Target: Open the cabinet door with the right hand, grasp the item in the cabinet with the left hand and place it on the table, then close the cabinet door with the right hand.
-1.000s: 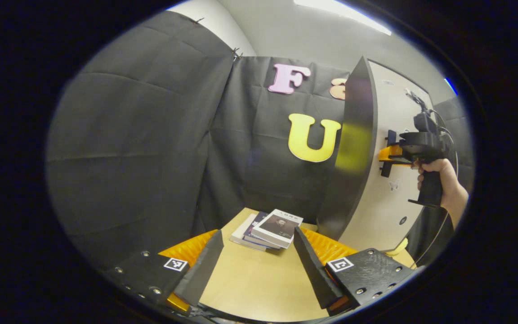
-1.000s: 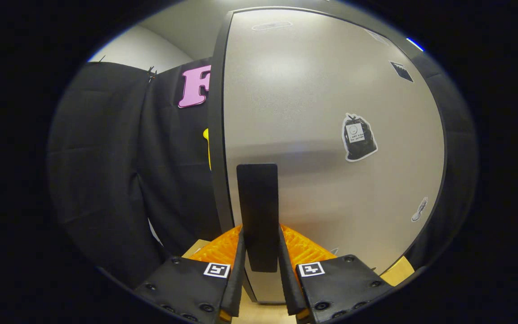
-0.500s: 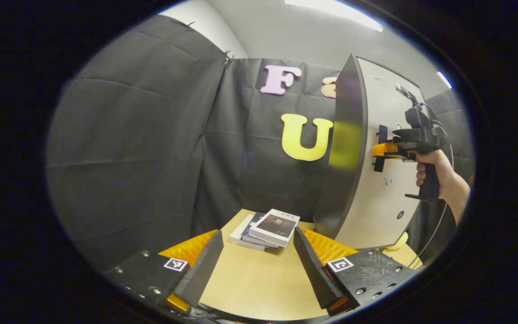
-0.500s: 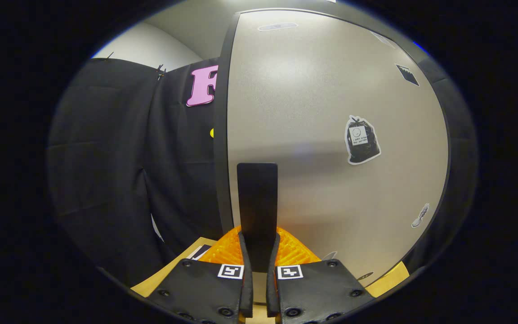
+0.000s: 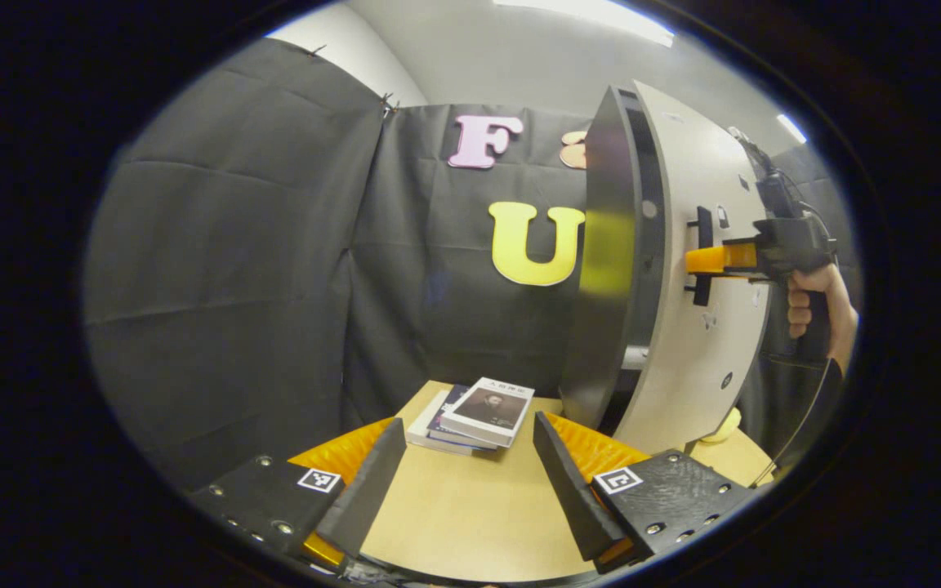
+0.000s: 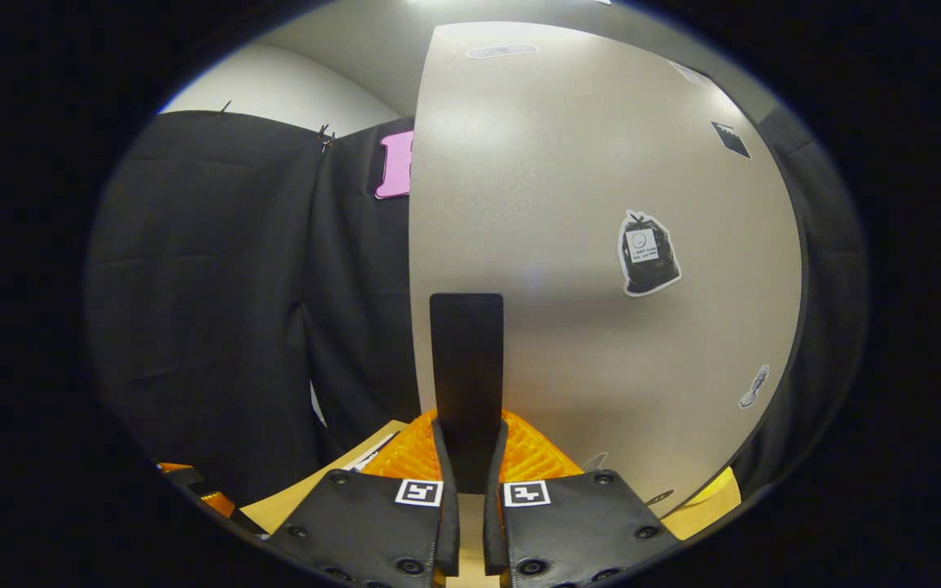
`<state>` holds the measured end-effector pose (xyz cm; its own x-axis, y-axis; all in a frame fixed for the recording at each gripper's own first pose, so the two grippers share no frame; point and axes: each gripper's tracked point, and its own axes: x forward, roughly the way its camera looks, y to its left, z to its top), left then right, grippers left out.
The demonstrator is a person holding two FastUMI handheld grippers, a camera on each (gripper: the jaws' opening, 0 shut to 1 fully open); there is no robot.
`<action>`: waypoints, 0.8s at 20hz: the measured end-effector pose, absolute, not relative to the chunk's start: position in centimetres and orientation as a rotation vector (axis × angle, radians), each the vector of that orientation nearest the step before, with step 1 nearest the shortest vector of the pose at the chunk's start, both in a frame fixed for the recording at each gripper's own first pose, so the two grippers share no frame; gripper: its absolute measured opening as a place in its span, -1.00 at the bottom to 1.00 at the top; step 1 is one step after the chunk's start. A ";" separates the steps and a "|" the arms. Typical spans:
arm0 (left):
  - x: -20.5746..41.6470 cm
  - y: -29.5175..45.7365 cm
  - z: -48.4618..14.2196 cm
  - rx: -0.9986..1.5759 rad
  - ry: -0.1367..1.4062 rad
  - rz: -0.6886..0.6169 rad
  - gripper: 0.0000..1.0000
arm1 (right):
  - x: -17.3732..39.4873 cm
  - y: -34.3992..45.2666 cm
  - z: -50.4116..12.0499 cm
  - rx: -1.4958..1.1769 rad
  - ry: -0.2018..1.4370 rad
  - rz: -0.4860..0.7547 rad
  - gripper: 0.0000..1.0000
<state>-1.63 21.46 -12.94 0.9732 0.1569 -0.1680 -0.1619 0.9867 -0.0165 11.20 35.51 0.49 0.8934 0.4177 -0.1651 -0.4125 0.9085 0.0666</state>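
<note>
— Where is the cabinet, and is anything in it?

— The tall cabinet with dark sides stands on the pale wooden bench, at its right. Its light grey door stands only slightly ajar, with a narrow gap at its free edge. Through that gap I see dark interior and a pale shelf edge; whether anything lies inside, I cannot tell.

— And the right gripper?

— The right gripper has its jaws clenched on the flat black upright door handle, one finger on each side. In the left gripper view the same gripper sits against the door front, with a hand around its grip.

— The left one?

— The left gripper hangs over the bench with its jaws released, wide apart, nothing between them. Just beyond the fingertips lies a small stack of books, a white-covered one on top, on the bench beside the cabinet's foot.
</note>
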 end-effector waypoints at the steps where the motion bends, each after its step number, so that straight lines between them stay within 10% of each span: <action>1: -1.3 21.3 -12.8 -0.029 0.167 0.161 0.89 | 10.9 35.3 0.6 0.029 0.180 0.435 -0.73; 16: 1.6 15.4 -10.4 -0.014 0.133 0.076 0.95 | 5.6 31.7 1.1 0.056 0.195 0.503 -0.73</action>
<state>1.58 15.41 -10.44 0.9883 0.0747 -0.1329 -0.0767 0.9970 -0.0094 5.58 31.73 1.05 0.8579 0.4844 -0.1715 -0.4738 0.8748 0.1009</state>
